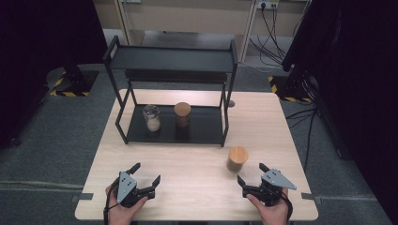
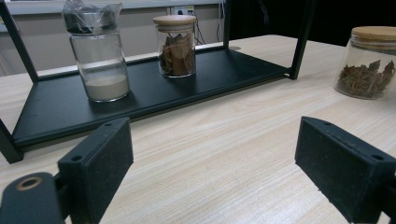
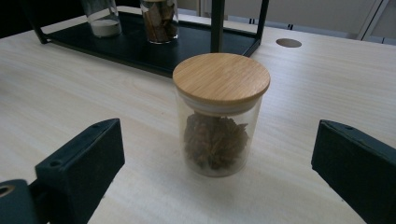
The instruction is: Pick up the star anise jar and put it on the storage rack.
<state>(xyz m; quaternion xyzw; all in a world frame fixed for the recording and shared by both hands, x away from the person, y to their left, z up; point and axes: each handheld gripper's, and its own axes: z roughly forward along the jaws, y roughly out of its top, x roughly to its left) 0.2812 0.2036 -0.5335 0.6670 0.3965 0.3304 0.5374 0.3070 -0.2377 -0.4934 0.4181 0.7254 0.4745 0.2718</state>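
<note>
Right hand-held gripper [image 1: 249, 174], jaws wide apart, sits near the surface's [image 1: 197, 159] front right corner, aimed at the jar [image 1: 237, 159] with a wooden lid just beyond it, untouched. Left hand-held gripper [image 1: 147, 175], jaws likewise apart, rests near the front edge. Two more jars stand on the rack's [image 1: 206, 131] bottom shelf.

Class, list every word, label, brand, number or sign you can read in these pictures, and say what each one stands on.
None can be read.
The three jars, the lone jar on the table and the two on the black rack, carry no label.
The black-and-yellow hazard stripes on the floor stands are a pattern, not text.
</note>
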